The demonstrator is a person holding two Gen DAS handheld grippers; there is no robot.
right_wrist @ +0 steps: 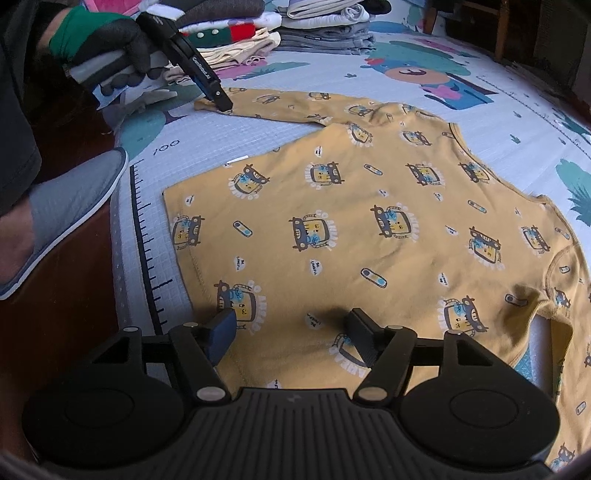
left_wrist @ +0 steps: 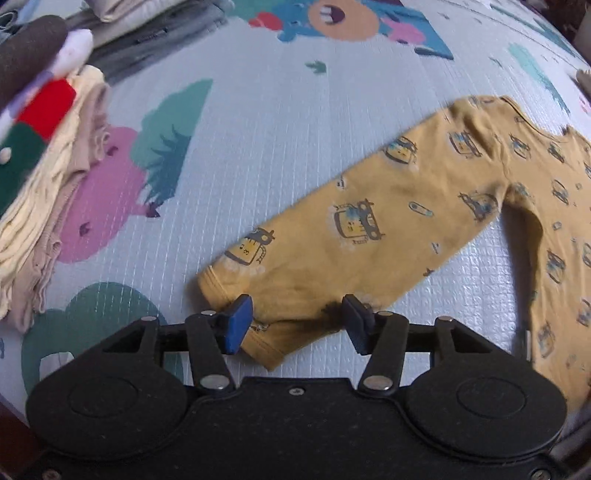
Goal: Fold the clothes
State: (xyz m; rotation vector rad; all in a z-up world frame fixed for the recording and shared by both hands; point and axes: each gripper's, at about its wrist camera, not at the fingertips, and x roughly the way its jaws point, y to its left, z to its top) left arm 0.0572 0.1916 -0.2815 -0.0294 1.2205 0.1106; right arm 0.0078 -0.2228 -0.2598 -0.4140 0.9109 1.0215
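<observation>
A yellow long-sleeved shirt with cartoon car prints (right_wrist: 369, 221) lies flat on a patterned play mat (right_wrist: 461, 122). Its one sleeve (left_wrist: 351, 229) stretches out toward my left gripper. My left gripper (left_wrist: 295, 321) is open, its fingers on either side of the sleeve cuff (left_wrist: 236, 299). It also shows in the right wrist view (right_wrist: 221, 99), held by a gloved hand, tips down at the cuff. My right gripper (right_wrist: 291, 332) is open and hovers over the shirt's lower body near the hem (right_wrist: 188, 258).
Stacks of folded clothes sit at the mat's left (left_wrist: 48, 177) and far edge (right_wrist: 325, 29). A foot in a grey slipper (right_wrist: 62, 206) rests at the mat's left edge on the dark floor. Bare mat lies beyond the shirt.
</observation>
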